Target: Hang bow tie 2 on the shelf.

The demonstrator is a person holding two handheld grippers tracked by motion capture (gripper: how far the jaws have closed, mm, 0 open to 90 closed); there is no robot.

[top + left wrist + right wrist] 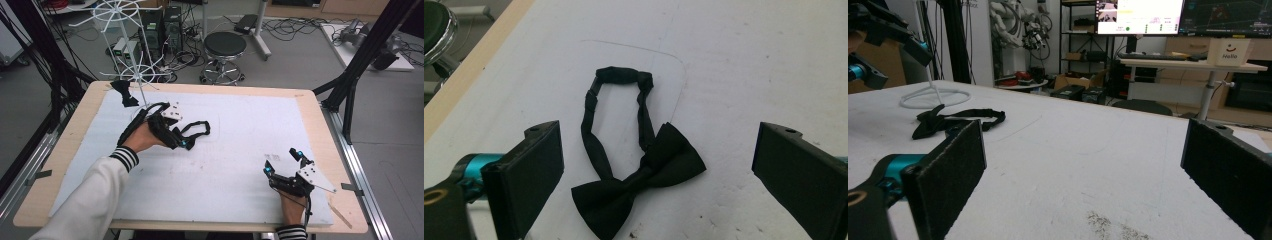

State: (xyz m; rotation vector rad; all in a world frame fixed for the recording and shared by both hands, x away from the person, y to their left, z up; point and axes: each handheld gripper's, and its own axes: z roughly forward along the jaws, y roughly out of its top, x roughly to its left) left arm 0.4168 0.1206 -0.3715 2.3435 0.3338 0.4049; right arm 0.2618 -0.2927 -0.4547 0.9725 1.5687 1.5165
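Item: table (320, 115), white mat on top, spanning my high view.

Item: white wire rack (131, 45), at 11 o'clock on the table, a second black bow tie (124, 93) hanging just beside its foot.

Item: my left gripper (176, 134), at 10 o'clock from centre, jaws spread wide, holding nothing.

Item: my right gripper (283, 161), at 4 o'clock, jaws wide, holding nothing.

Item: black bow tie (636, 182), flat on the mat between my left jaws, its strap loop (616, 112) running toward 12 o'clock in the left gripper view.
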